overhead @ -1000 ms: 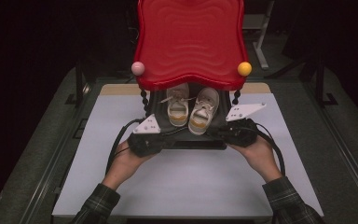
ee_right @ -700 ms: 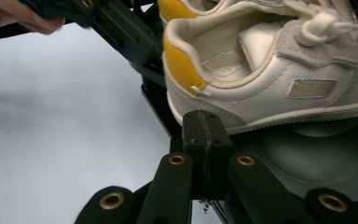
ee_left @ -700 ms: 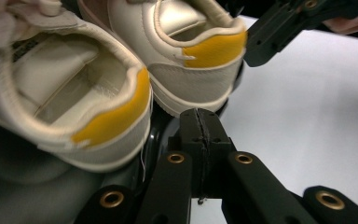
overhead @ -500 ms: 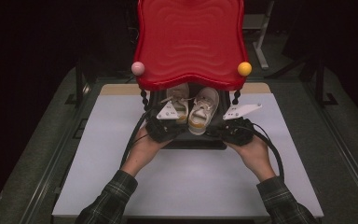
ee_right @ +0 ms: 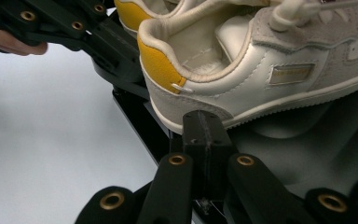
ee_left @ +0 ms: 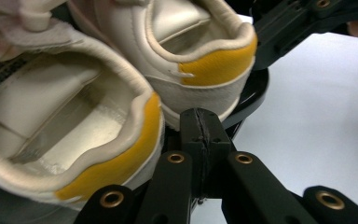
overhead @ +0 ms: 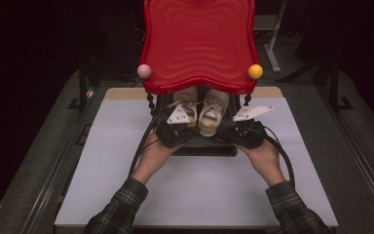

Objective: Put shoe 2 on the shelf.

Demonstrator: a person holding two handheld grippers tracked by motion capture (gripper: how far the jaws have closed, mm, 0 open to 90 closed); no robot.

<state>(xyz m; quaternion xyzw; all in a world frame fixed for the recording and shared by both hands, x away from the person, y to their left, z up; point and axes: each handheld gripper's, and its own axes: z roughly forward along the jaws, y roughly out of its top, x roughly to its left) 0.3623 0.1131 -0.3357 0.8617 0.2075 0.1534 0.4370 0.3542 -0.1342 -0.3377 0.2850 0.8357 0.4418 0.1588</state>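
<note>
Sneakers [overhead: 204, 109], a cream pair w/ yellow heel tabs, sit side by side on the black tray [overhead: 209, 148] under the red chair-like seat [overhead: 198, 44], near the far edge of the white tabletop [overhead: 102, 170], toes pointing away from the person.

Left gripper [ee_left: 200, 126]: jaws clenched, nothing between them, tip just below the heels, about between the two shoes. Right gripper [ee_right: 204, 130]: also clenched and empty, nosing the heel of the right-hand sneaker [ee_right: 261, 70] at the sole edge. Whether either tip actually touches leather – can't tell.

Judgement: step in hand looks like getting hold of the shoes at the heels. To do it well:
- spread both jaws first; shut tips only push the pair deeper under the seat.
- take each shoe by its padded heel collar, one jaw inside, one on the yellow tab.
- draw straight back toward the near edge, low, so tongues and laces clear the seat rim and the pink [overhead: 144, 71] and yellow knobs [overhead: 255, 71].
- keep the tray from sliding w/ the shoes.
</note>
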